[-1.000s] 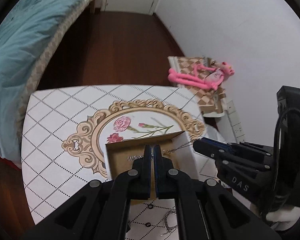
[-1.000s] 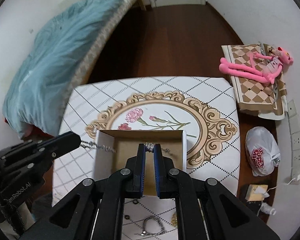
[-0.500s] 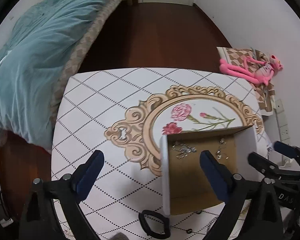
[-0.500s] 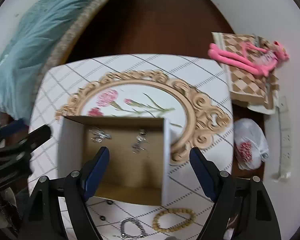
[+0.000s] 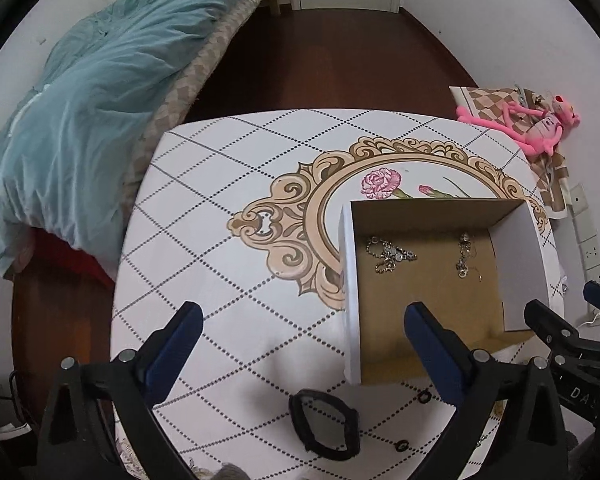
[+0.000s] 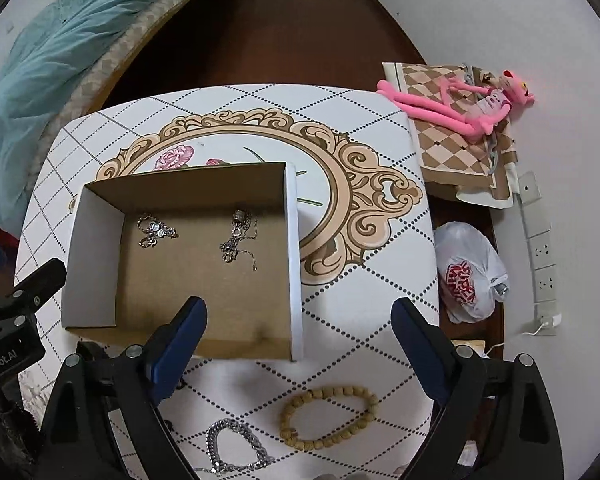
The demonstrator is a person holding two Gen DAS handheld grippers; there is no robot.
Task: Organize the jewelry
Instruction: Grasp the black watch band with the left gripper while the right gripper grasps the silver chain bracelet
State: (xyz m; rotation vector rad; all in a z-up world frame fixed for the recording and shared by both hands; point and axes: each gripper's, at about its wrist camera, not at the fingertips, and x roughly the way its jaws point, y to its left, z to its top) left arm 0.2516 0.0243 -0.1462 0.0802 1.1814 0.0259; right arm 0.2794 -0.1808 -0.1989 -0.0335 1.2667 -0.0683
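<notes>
An open cardboard box [image 5: 350, 280] with white outer walls stands on the patterned table. Two silver necklaces [image 5: 388, 254] [image 5: 464, 258] lie loose on its floor, also seen in the right wrist view as necklaces [image 6: 154, 230] [image 6: 238, 236] in the box [image 6: 294, 260]. My left gripper [image 5: 302, 312] hovers over the box's left wall, its jaws opening wide with no jewelry between them. My right gripper [image 6: 300, 308] hangs over the box's right wall, jaws opening and likewise holding nothing. Below them lie a wooden bead bracelet [image 6: 328, 416], a silver chain bracelet [image 6: 232, 448] and a black band [image 5: 324, 424].
Small black rings [image 5: 423, 398] lie near the box's front. A bed with a teal duvet [image 5: 80, 100] runs along the table's left. Right of the table are a pink plush toy [image 6: 460, 104] on a checkered cloth, a white plastic bag [image 6: 468, 272] and wall sockets [image 6: 540, 248].
Both grippers went from shut on necklace chains above the box to wide open. The two necklaces now lie on the box floor. Both views tipped downward and sank closer to the table.
</notes>
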